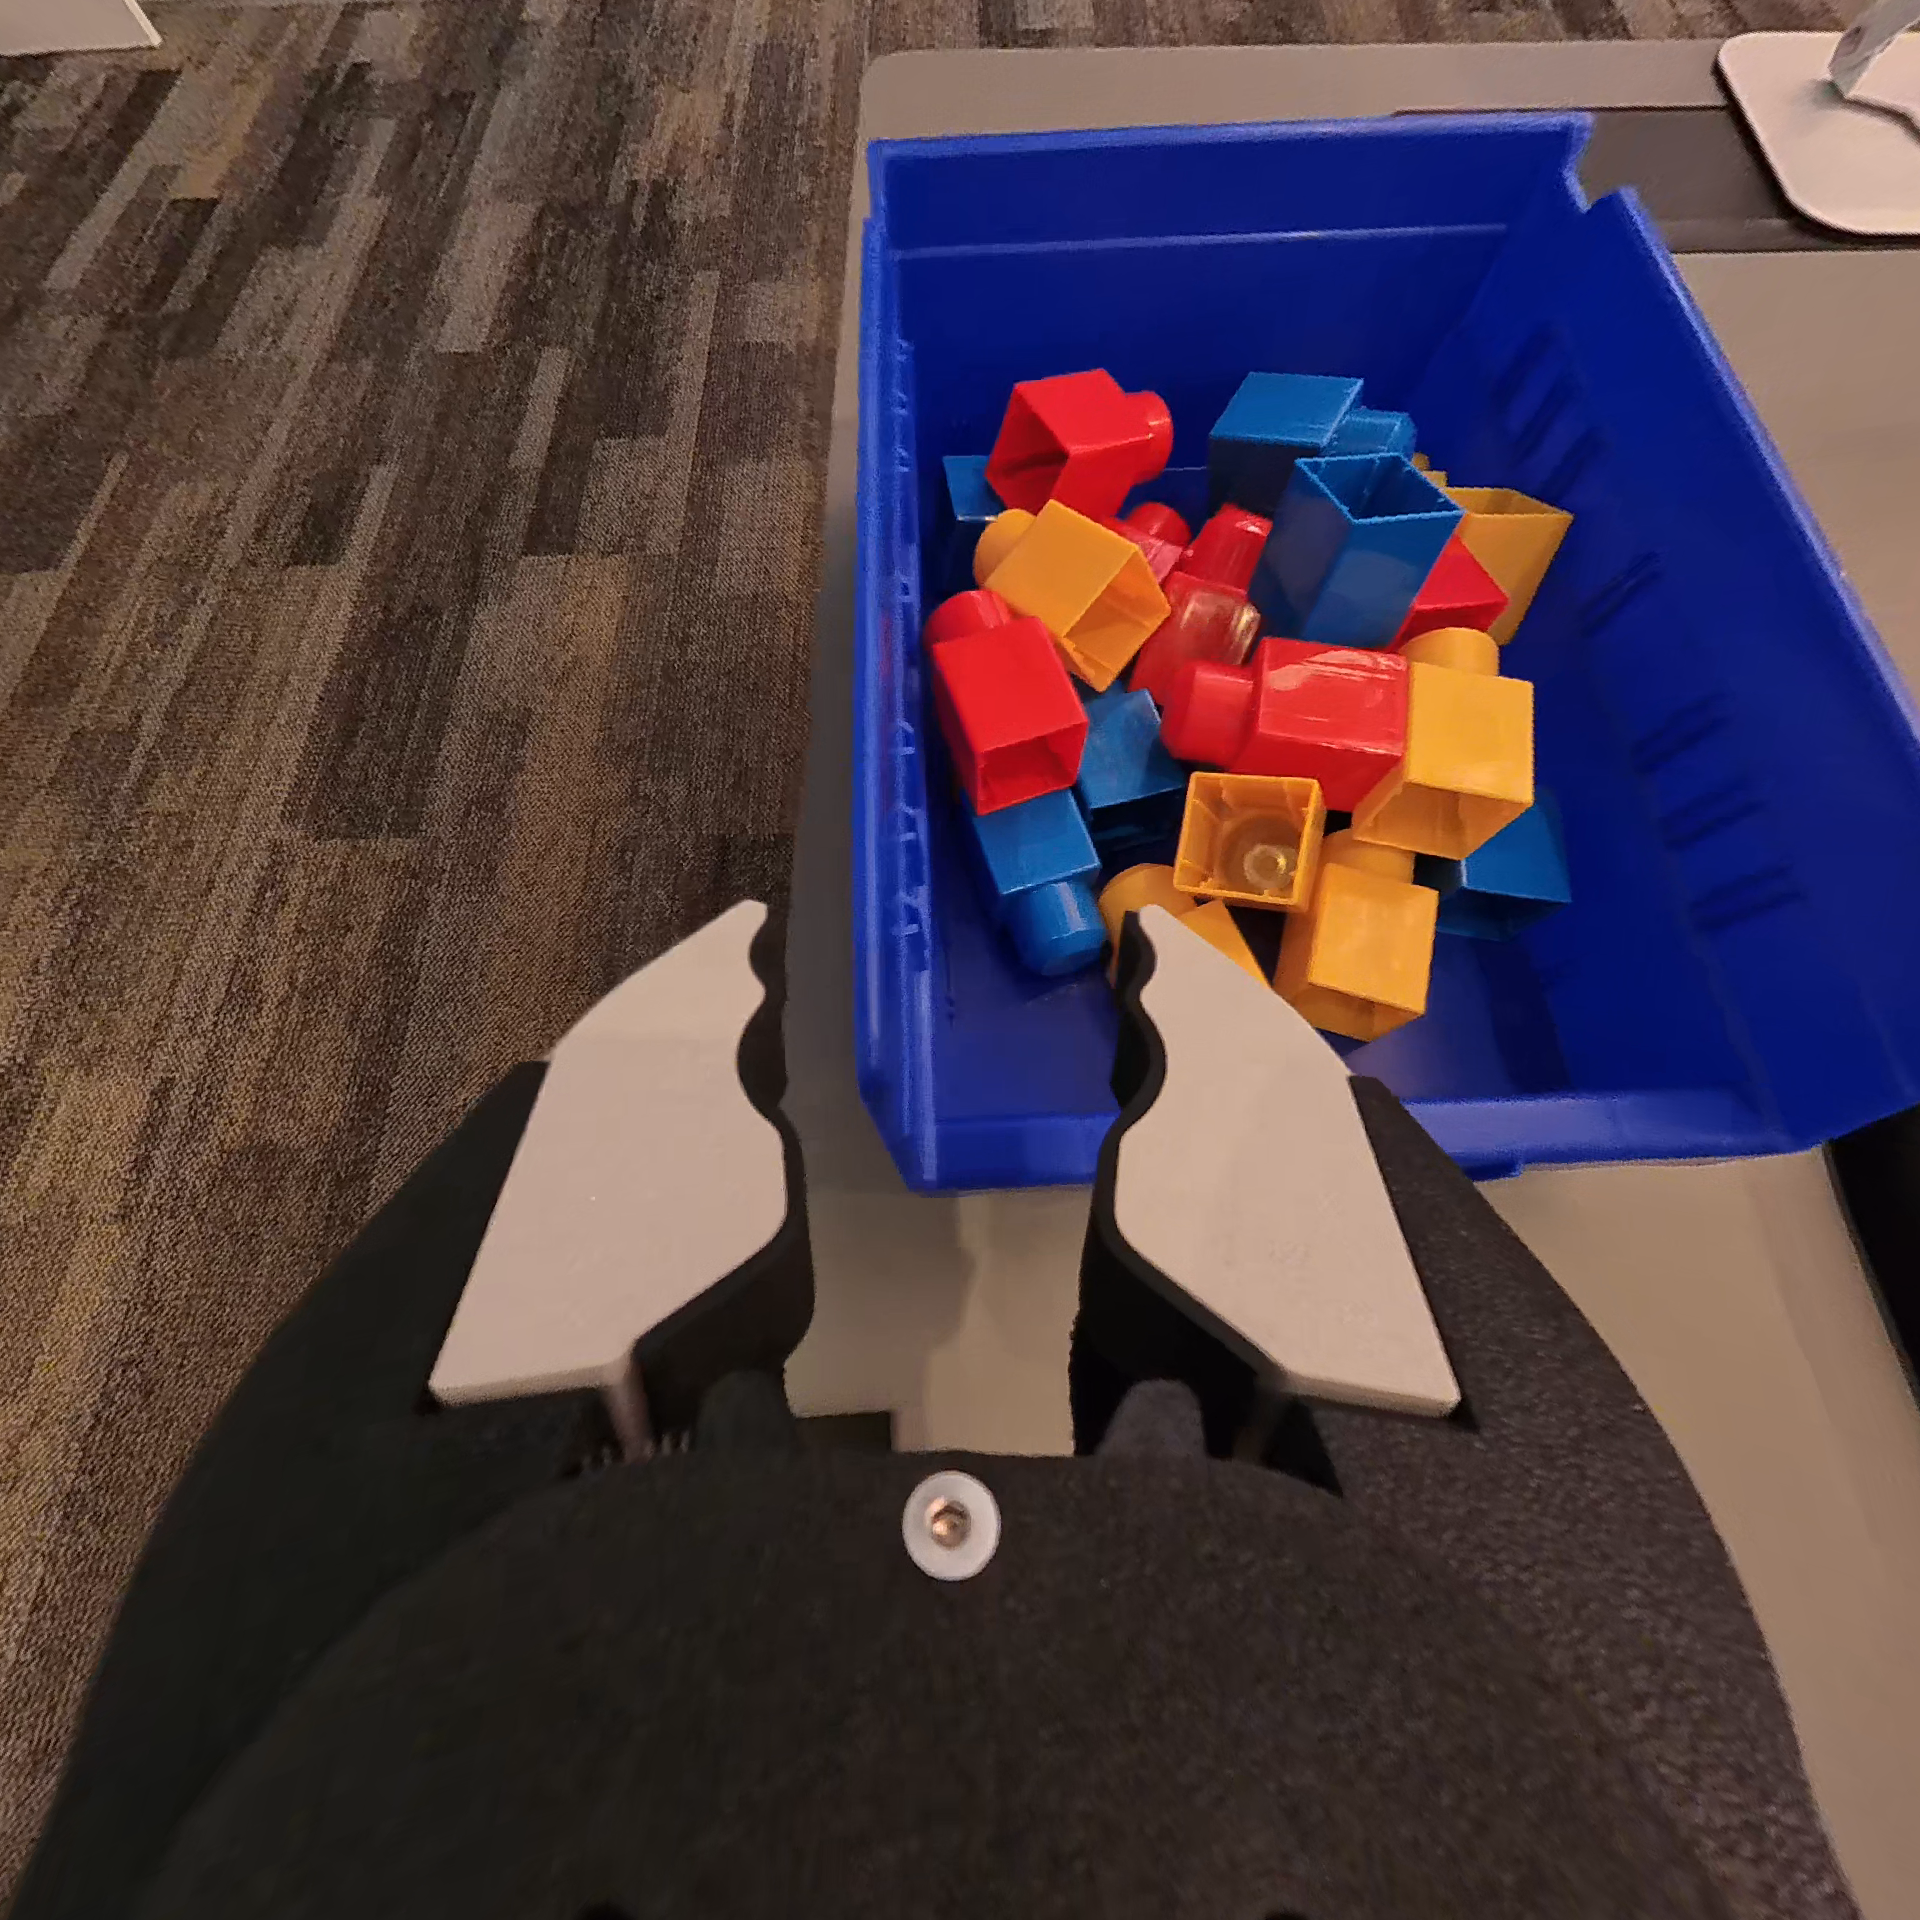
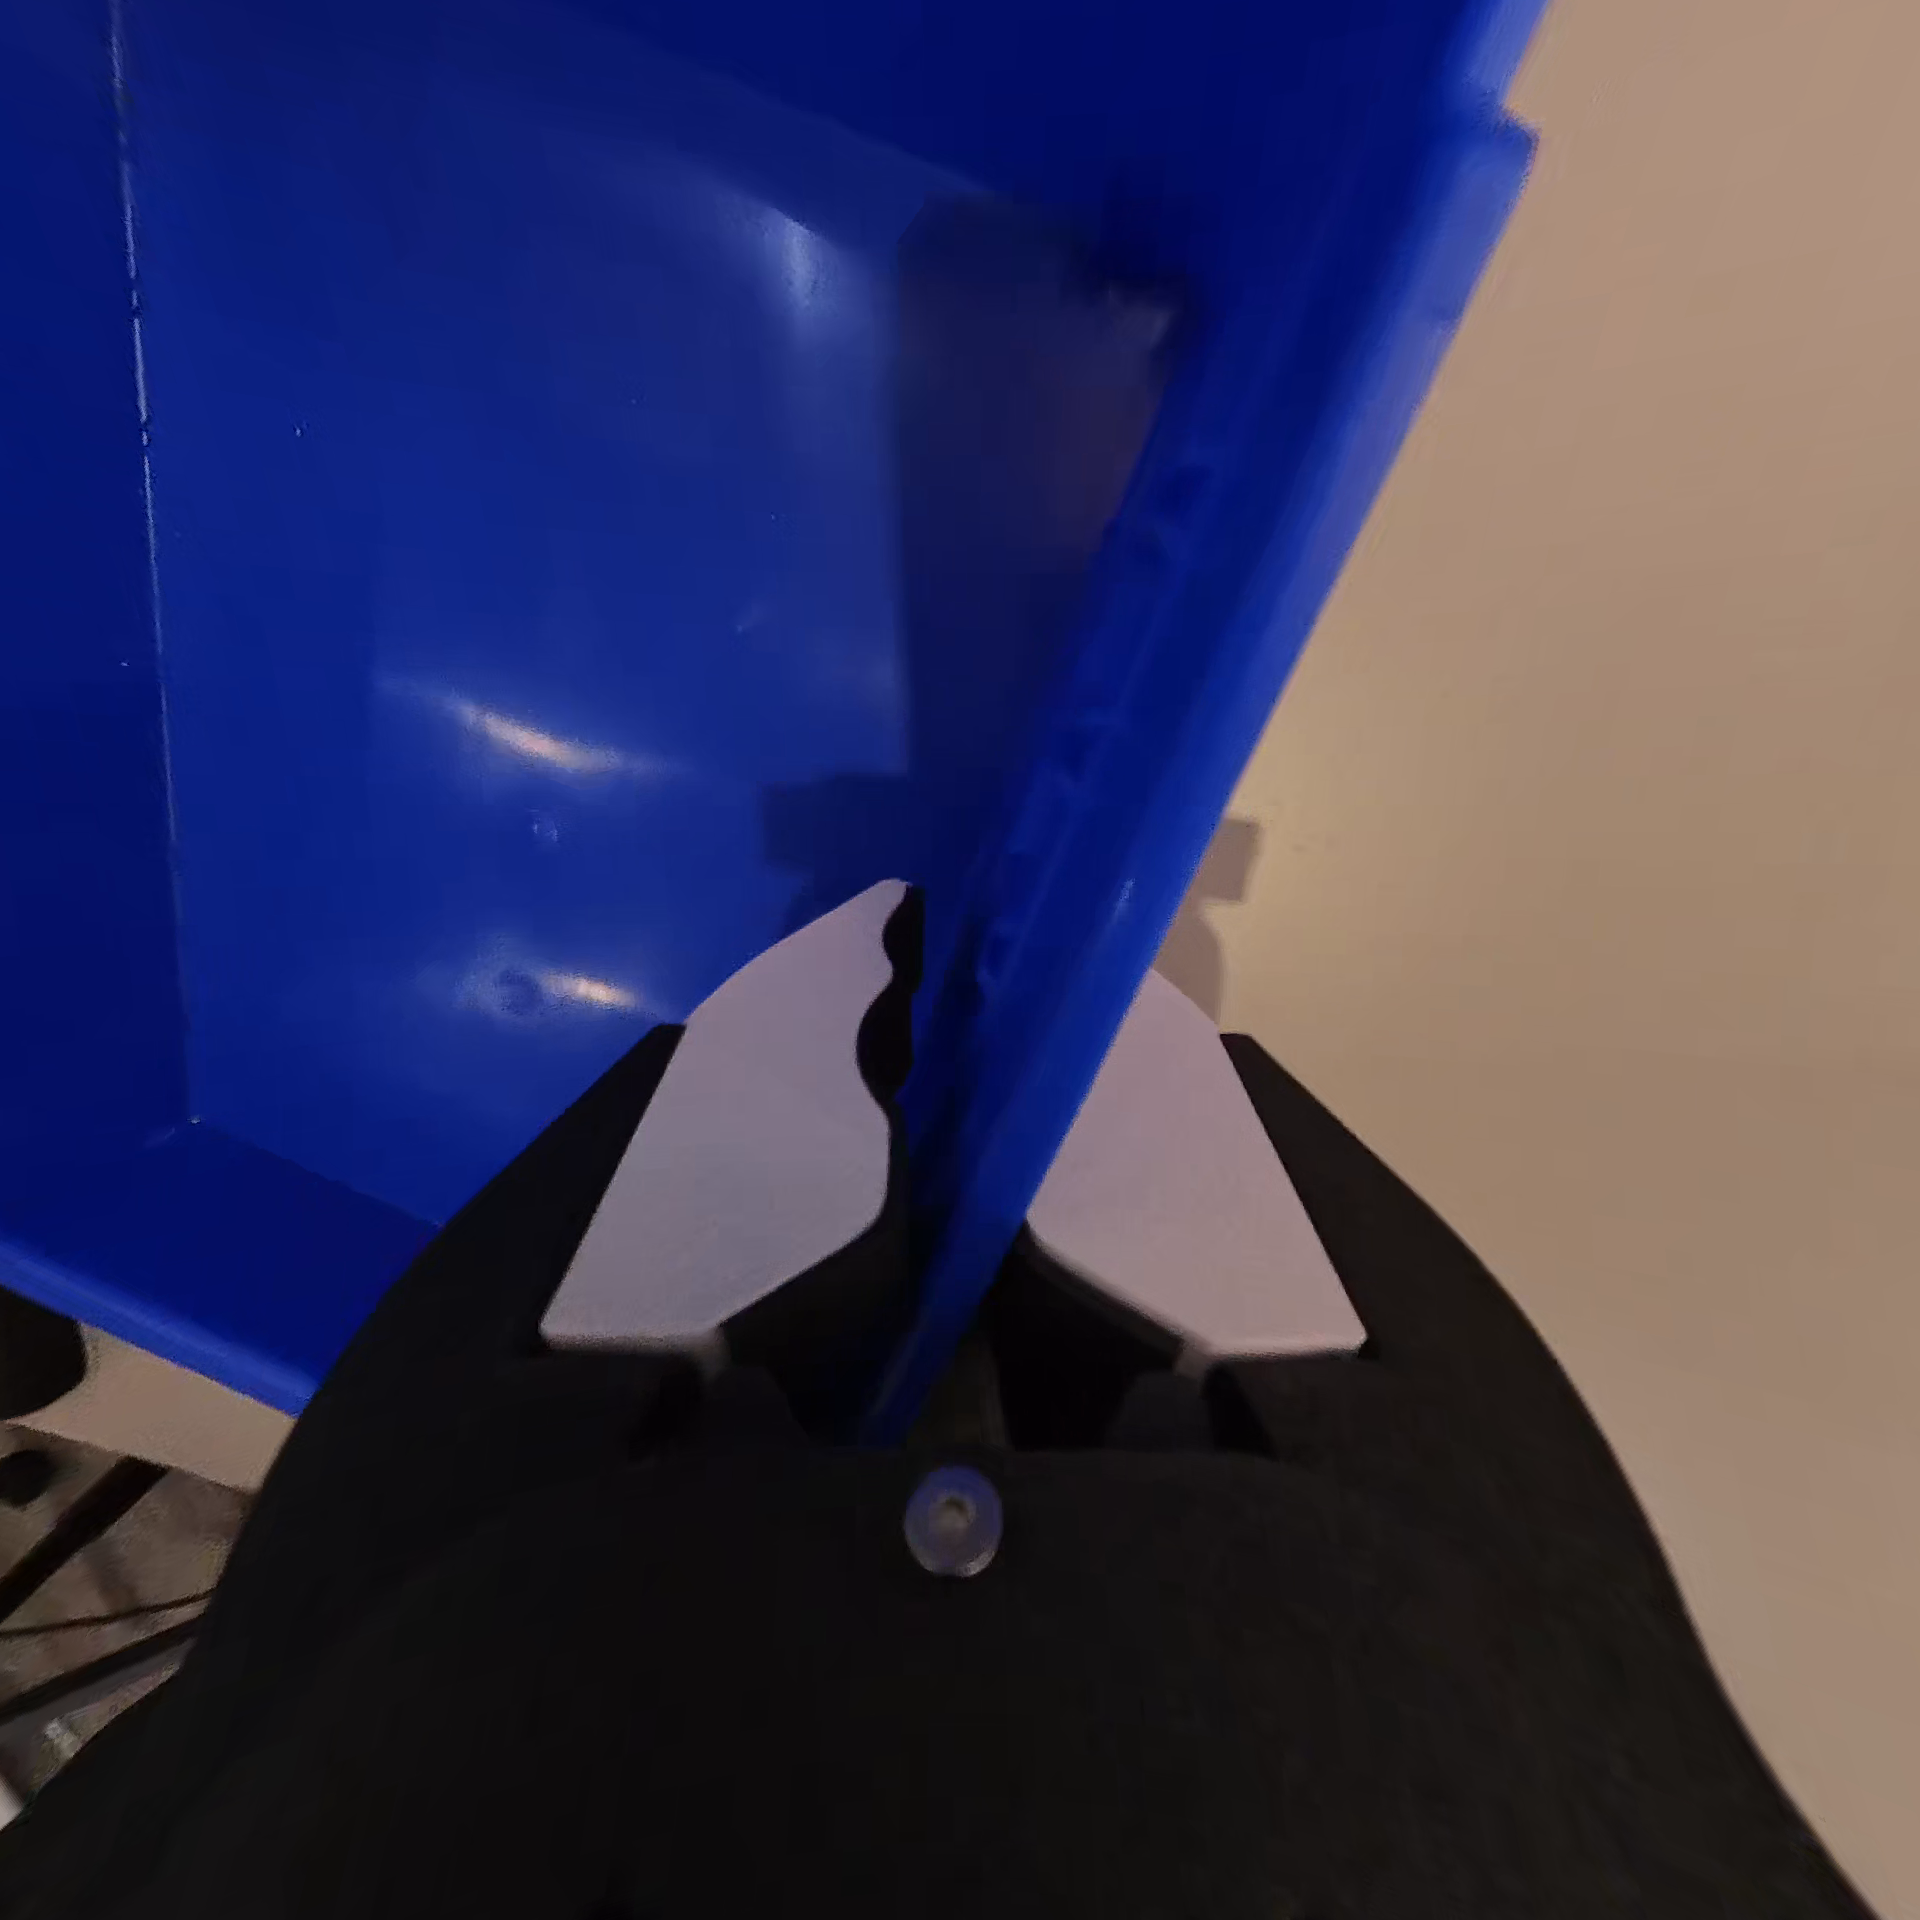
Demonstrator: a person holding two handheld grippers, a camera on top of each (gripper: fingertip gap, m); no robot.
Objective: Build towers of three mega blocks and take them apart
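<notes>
Left wrist view: grey table (image 1: 1662, 1351) beside patchwork carpet (image 1: 364, 623).

No writing, label, brand, number or sign can be read in either view. The blue bin (image 1: 1195, 270) shows only plain moulded ribs on its walls, and the coloured blocks (image 1: 1247, 686) heaped in it bear no marks that can be made out.
</notes>
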